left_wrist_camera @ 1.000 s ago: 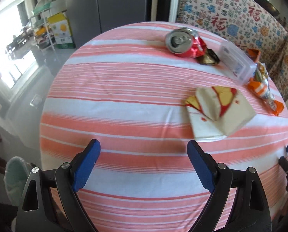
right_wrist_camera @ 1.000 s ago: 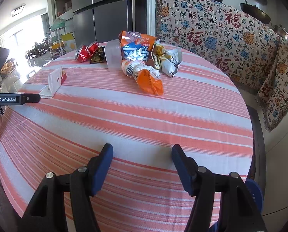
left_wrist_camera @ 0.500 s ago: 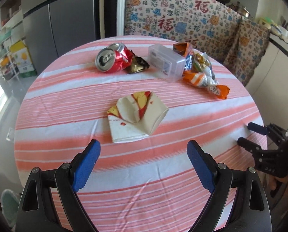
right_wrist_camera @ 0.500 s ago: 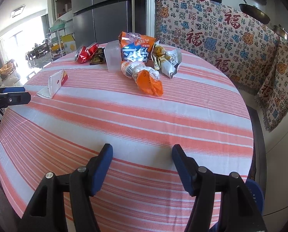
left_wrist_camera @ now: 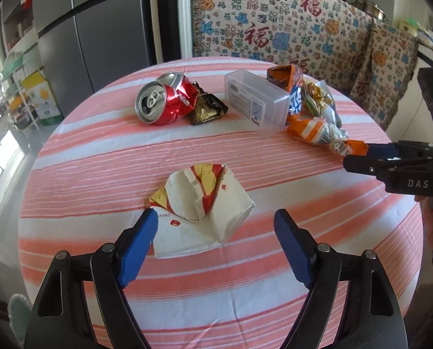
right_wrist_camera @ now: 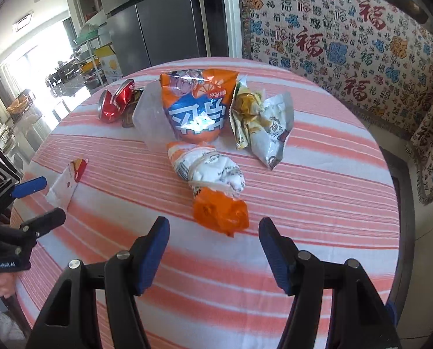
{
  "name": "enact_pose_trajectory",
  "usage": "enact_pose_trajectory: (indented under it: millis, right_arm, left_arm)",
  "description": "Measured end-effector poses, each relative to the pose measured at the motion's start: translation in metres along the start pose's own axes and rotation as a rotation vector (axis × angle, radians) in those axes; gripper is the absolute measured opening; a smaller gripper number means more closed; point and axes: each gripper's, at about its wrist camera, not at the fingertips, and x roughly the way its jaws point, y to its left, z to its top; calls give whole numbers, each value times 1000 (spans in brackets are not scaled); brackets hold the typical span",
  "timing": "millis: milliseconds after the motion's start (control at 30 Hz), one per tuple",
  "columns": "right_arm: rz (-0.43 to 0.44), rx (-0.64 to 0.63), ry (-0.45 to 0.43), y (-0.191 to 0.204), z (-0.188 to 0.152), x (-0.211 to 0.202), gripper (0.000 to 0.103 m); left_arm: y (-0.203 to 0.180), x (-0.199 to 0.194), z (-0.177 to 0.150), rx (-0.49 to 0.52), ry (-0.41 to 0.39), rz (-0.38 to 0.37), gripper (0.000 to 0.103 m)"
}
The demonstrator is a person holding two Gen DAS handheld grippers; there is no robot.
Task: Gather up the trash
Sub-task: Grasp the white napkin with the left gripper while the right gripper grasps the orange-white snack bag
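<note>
2 grippers hang open and empty over the striped table (left_wrist_camera: 100,151). The left gripper (left_wrist_camera: 216,232), its jaws just narrowed, has the crumpled paper carton (left_wrist_camera: 202,206) at 12 o'clock, partly between its fingers. The right gripper (right_wrist_camera: 212,242) faces the twisted orange wrapper (right_wrist_camera: 210,183), long axis 11-to-5 o'clock.

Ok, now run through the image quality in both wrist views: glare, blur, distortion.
Left wrist view: fisheye bends the round pink-striped table and darkens the corners; daylight blows out the left edge; the crushed red soda can and the crumpled white paper carton are sharp. Right wrist view: same bending, window glare upper left, slight softness on the twisted orange-and-white snack bag.
</note>
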Motion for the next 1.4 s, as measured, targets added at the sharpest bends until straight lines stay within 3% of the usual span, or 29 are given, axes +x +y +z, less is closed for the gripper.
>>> enact_pose_trajectory:
  millis: [33, 100, 133, 167, 200, 433, 633, 733, 800, 867, 1100, 1300, 1333, 1400]
  right_arm:
    - [10, 13, 11, -1, 3, 4, 65]
    - [34, 39, 18, -3, 7, 5, 44]
    - [45, 45, 28, -3, 6, 4, 37]
    - [41, 48, 31, -2, 5, 1, 37]
    - [32, 48, 30, -1, 1, -2, 37]
    - [-7, 78, 57, 10, -39, -43, 37]
    - [43, 59, 118, 37, -74, -56, 40]
    - [49, 36, 119, 41, -70, -59, 56]
    - [31, 3, 113, 42, -64, -64, 60]
    - [35, -34, 120, 43, -60, -69, 65]
    - [4, -224, 189, 60, -50, -63, 69]
    - [-8, -298, 241, 78, -39, -36, 69]
    - [-24, -312, 247, 81, -37, -31, 69]
    - [-46, -302, 255, 81, -32, -24, 69]
  left_arm:
    - [-1, 0, 1, 11, -1, 7, 70]
    - [-2, 2, 1, 29, 5, 13, 51]
    - [-2, 3, 0, 29, 12, 4, 31]
    - [0, 4, -1, 23, 22, -11, 14]
    - [3, 4, -2, 14, 32, -25, 12]
    - [29, -19, -20, -47, 89, -190, 10]
    - [44, -37, -34, -40, 111, -232, 10]
    - [41, -41, -33, -12, 101, -235, 24]
    - [36, -41, -32, 25, 97, -242, 47]
    - [30, -39, -31, 71, 104, -247, 50]
    - [12, -30, -32, 202, 130, -248, 50]
    - [10, -28, -26, 217, 127, -231, 48]
    - [9, -27, -26, 225, 129, -223, 47]
    - [6, -24, -26, 249, 142, -192, 23]
